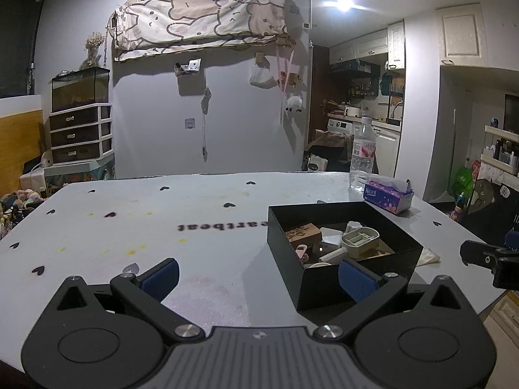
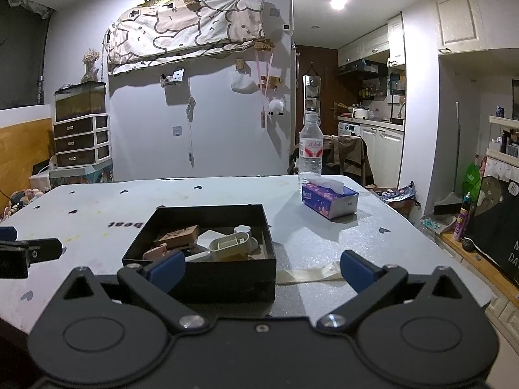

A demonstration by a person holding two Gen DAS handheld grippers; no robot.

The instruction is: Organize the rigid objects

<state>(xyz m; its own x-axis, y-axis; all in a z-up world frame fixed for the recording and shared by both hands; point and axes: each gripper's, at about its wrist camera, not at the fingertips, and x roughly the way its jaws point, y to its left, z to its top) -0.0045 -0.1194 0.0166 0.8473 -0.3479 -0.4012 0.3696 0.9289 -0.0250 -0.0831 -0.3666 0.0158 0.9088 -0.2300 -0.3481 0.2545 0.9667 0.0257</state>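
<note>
A black open box (image 1: pixel 301 243) (image 2: pixel 207 278) stands on the grey table and holds several small rigid items: a brown wooden block (image 1: pixel 303 232) (image 2: pixel 176 236), a beige oval holder (image 1: pixel 360 238) (image 2: pixel 230 245), white pieces and a pink piece (image 2: pixel 155 253). My left gripper (image 1: pixel 258 277) is open and empty near the table's front edge, with the box just right of its middle. My right gripper (image 2: pixel 262 269) is open and empty too, straddling the box's near right corner. Each gripper shows at the edge of the other's view.
A purple tissue box (image 1: pixel 387 196) (image 2: pixel 329 199) and a clear water bottle (image 1: pixel 363 154) (image 2: pixel 310 149) stand at the table's far right. A strip of clear tape or film (image 2: pixel 308 274) lies right of the black box. The table (image 1: pixel 129 227) has heart prints.
</note>
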